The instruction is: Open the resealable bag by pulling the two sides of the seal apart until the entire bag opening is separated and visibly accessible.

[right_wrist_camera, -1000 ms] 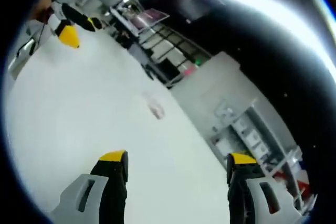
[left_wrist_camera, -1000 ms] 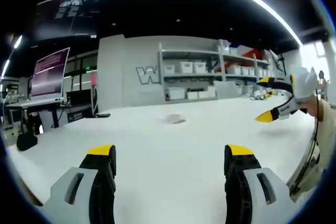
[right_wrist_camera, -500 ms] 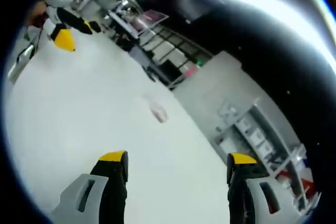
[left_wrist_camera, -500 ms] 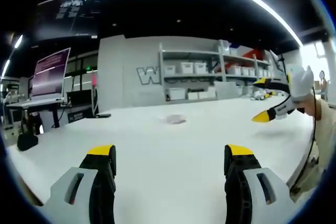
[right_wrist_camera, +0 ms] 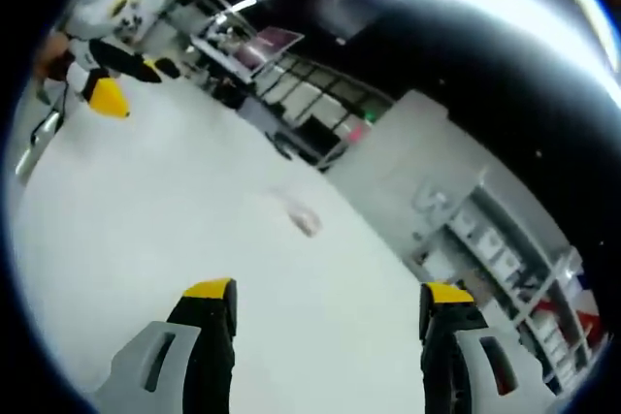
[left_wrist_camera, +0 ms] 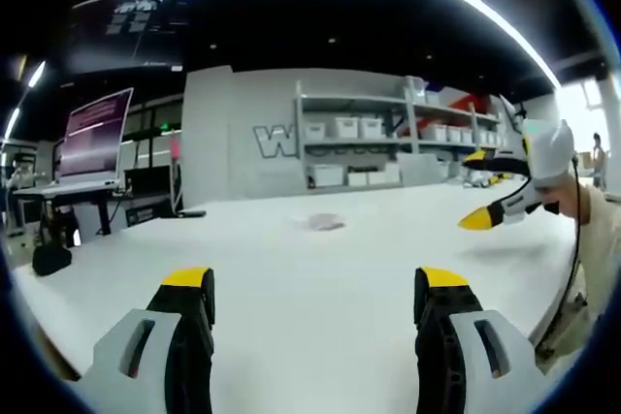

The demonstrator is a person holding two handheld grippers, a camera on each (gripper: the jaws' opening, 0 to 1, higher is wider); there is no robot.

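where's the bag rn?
The resealable bag lies flat mid-table, far ahead of both open grippers, in front of the shelving; untouched.

A small resealable bag (left_wrist_camera: 323, 222) lies flat on the white table (left_wrist_camera: 320, 288).

One bag (left_wrist_camera: 324, 223), one table (left_wrist_camera: 291, 278), two grippers (left_wrist_camera: 315, 283) (right_wrist_camera: 318, 293).

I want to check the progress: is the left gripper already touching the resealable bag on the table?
Apart. In the left gripper view, the left gripper is open with bare white table between it and the resealable bag far ahead.
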